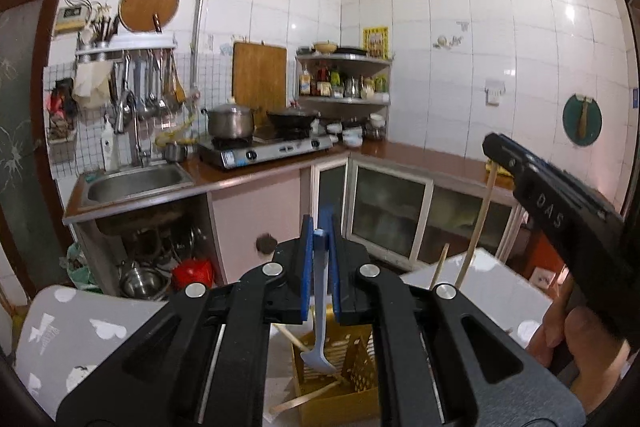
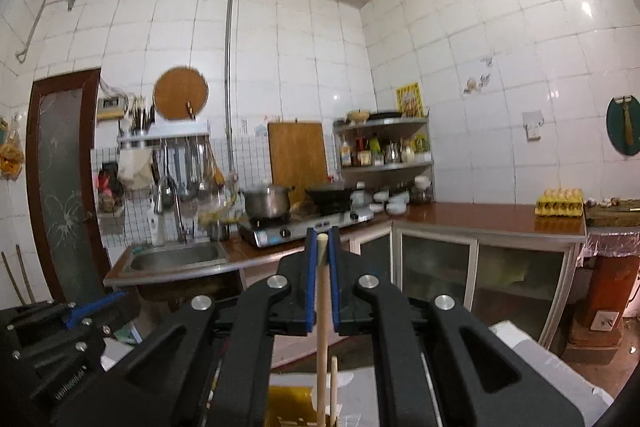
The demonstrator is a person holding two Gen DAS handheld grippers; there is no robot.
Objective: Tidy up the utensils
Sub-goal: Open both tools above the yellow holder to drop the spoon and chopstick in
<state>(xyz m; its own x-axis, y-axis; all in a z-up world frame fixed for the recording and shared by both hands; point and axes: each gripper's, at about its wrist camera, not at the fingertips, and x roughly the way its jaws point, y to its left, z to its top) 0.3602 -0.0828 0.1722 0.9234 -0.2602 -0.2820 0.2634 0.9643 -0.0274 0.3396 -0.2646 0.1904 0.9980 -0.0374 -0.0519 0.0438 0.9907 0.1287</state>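
My left gripper (image 1: pixel 320 227) is shut on the handle of a pale blue plastic spoon (image 1: pixel 320 307), which hangs bowl-down over a yellow slotted utensil basket (image 1: pixel 352 363). Wooden utensils (image 1: pixel 308 397) lie in and beside that basket. My right gripper (image 2: pixel 322 241) is shut on the top of a wooden stick (image 2: pixel 321 327), which hangs straight down. A second thin wooden stick (image 2: pixel 334 383) stands beside it, above the yellow basket (image 2: pixel 290 407). In the left wrist view the right gripper (image 1: pixel 494 157) is at the right, held by a hand (image 1: pixel 576 339), with the stick (image 1: pixel 478 223) below it.
A white table or box top (image 1: pixel 492 275) lies under the grippers. A grey patterned chair (image 1: pixel 68 339) stands at the left. Beyond are the sink (image 1: pixel 136 183), a gas stove with a pot and wok (image 1: pixel 264 147), a brown counter (image 2: pixel 480 219) and an egg tray (image 2: pixel 560 207).
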